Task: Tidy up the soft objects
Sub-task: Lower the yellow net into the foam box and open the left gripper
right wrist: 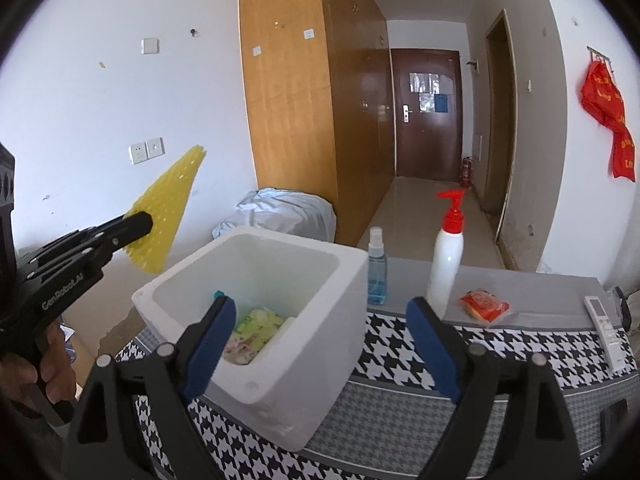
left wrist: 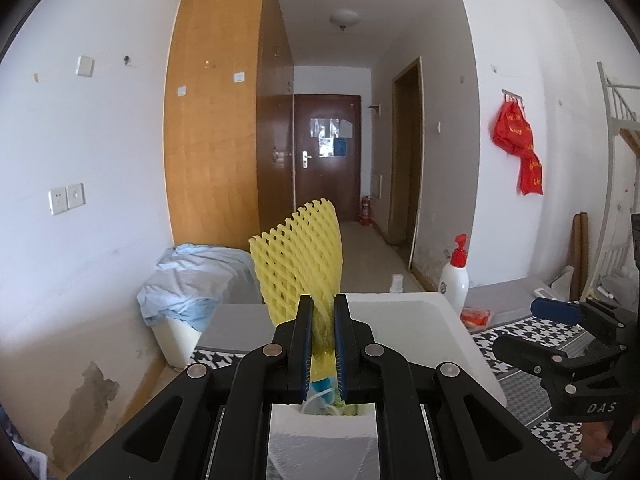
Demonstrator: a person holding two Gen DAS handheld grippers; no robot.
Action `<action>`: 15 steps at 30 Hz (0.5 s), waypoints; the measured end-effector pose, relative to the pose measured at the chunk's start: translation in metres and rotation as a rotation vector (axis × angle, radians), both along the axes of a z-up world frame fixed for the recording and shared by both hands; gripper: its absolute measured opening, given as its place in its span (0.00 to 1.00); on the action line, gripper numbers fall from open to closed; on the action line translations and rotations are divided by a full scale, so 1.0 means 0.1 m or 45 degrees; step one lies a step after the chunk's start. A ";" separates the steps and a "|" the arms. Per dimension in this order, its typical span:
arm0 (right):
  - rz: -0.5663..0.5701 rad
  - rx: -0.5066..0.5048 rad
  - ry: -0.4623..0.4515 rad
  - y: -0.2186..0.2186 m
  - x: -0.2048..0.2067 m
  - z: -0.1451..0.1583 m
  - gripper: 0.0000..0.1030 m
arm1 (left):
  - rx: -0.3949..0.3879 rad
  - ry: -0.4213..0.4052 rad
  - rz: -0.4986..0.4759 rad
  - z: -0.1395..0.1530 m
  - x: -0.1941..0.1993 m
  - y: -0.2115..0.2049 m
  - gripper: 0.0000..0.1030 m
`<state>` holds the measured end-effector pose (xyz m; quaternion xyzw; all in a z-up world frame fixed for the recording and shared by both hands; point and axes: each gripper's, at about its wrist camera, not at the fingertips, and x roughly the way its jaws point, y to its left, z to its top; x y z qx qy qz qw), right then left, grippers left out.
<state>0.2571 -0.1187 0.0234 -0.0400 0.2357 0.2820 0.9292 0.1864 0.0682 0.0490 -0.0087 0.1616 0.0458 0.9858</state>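
My left gripper [left wrist: 323,300] is shut on a yellow foam fruit net [left wrist: 300,256], held upright in the air above the near rim of a white foam box [left wrist: 440,332]. In the right wrist view the left gripper [right wrist: 140,222] holds the net [right wrist: 168,208] up to the left of the box [right wrist: 320,344]. The box holds several soft packets [right wrist: 256,330]. My right gripper [right wrist: 320,336] is open and empty, just in front of the box over the houndstooth cloth. A red packet [right wrist: 484,306] lies on the table to the right of the box.
A white pump bottle with a red top [right wrist: 444,268] and a small blue spray bottle [right wrist: 377,272] stand behind the box. A white remote [right wrist: 606,322] lies at the table's right edge. A bin covered in blue cloth [left wrist: 192,280] stands by the wardrobe.
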 end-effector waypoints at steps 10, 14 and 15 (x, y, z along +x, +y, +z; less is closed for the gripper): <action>-0.051 -0.005 -0.005 -0.19 -0.03 -0.02 0.87 | -0.012 0.026 -0.054 -0.01 0.12 -0.14 0.10; -0.080 0.001 -0.003 -0.30 -0.05 -0.02 0.87 | -0.020 0.041 -0.079 -0.02 0.19 -0.21 0.10; -0.088 0.002 -0.006 -0.33 -0.06 -0.02 0.87 | -0.024 0.045 -0.084 -0.03 0.21 -0.22 0.10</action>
